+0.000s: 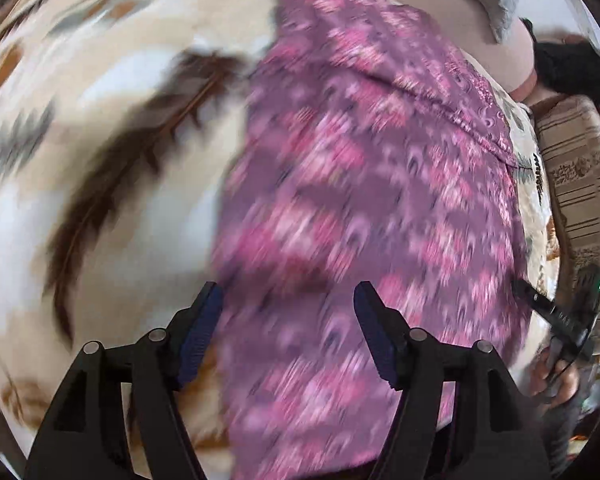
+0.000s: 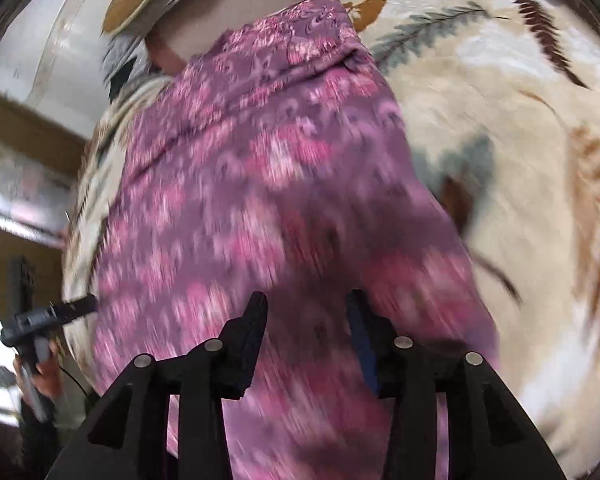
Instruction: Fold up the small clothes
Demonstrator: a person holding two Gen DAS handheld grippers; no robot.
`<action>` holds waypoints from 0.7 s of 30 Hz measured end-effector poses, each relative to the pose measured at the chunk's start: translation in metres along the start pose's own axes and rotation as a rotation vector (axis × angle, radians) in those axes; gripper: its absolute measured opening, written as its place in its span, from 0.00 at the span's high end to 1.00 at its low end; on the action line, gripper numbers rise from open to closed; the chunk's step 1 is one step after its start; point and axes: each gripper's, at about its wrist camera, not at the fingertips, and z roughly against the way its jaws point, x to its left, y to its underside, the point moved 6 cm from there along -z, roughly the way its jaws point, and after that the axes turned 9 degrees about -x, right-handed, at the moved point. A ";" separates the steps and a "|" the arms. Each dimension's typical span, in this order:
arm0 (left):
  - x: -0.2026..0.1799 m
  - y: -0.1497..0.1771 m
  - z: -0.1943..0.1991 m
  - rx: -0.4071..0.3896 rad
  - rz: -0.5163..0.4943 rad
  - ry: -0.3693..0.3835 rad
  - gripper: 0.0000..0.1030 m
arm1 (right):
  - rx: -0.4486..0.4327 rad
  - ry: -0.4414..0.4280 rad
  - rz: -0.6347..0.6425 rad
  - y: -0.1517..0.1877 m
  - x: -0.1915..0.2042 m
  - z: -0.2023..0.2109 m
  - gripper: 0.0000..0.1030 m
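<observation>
A home bedroom: a feather-patterned fleece blanket [image 1: 112, 128] covers the bed beside a striped armchair [image 1: 580, 184].

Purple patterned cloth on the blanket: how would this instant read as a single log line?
garment: purple-pink patterned cloth spread on feather-print blanket | left gripper: open, over cloth | right gripper: open, over cloth | image: motion-blurred

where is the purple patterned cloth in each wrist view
Left wrist: the purple patterned cloth runs from top centre down the right half, ahead of the open left gripper.
Right wrist: it fills the centre and left, ahead of the open right gripper.
Shared landmark: the cream feather-print blanket under it.
</observation>
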 end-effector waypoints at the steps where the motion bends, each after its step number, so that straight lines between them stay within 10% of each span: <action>1: 0.009 0.010 0.004 0.012 0.015 0.002 0.34 | 0.006 0.008 0.009 0.013 -0.004 0.008 0.56; 11: 0.028 0.093 0.027 0.020 0.089 0.158 0.34 | -0.094 0.115 -0.010 0.058 -0.055 0.078 0.44; 21: 0.014 0.119 0.026 0.016 0.042 0.172 0.23 | -0.086 0.145 0.072 0.081 -0.065 0.064 0.40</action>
